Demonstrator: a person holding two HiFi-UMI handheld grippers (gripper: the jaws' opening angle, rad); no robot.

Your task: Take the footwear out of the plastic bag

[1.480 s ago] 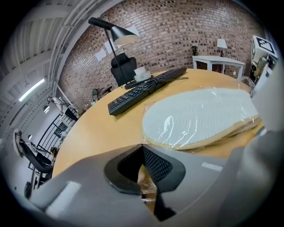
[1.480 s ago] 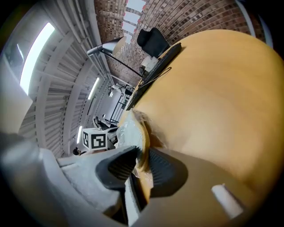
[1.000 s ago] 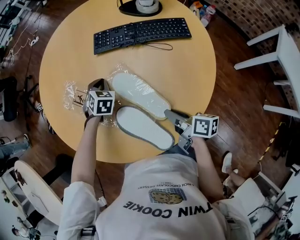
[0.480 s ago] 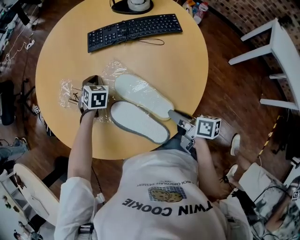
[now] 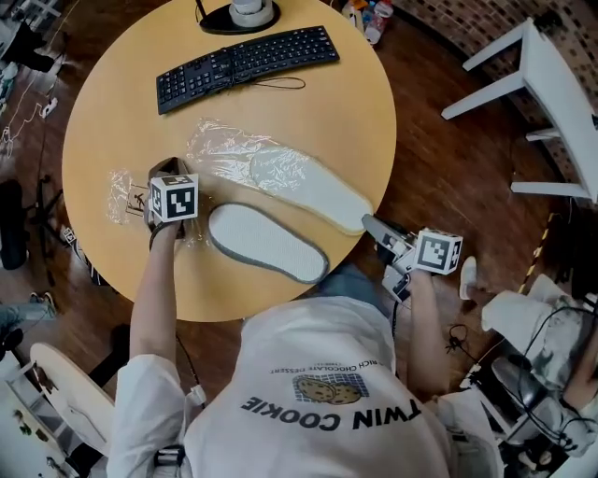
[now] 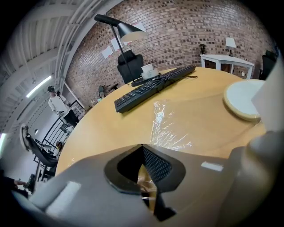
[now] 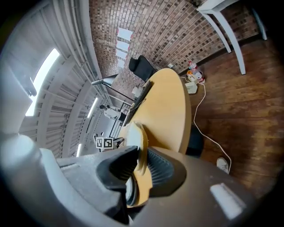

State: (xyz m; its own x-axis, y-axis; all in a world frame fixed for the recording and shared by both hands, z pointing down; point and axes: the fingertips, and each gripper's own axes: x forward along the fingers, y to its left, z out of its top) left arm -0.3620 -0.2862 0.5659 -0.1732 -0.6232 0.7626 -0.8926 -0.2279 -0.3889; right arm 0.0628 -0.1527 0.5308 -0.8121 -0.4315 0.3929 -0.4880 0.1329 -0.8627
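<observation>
Right gripper (image 5: pixel 371 222) clamped on the end rim of the light, floppy white flat slipper (image 5: pixel 318 187), half out of the clear crinkly plastic bag (image 5: pixel 220 145) on the round wooden table (image 5: pixel 112 93); left gripper (image 5: pixel 166 173) apparently pinches the slippery film.

The lamp base (image 5: pixel 217 25) (top edge) is cut off.

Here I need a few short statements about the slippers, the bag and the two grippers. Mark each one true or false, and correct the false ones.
1. The right gripper is shut on the end of the white slipper. True.
2. The grey-edged slipper lies inside the plastic bag. False: it lies bare on the table.
3. The left gripper grips the keyboard. False: it pinches the plastic bag.
4. The keyboard lies at the table's far side. True.
</observation>
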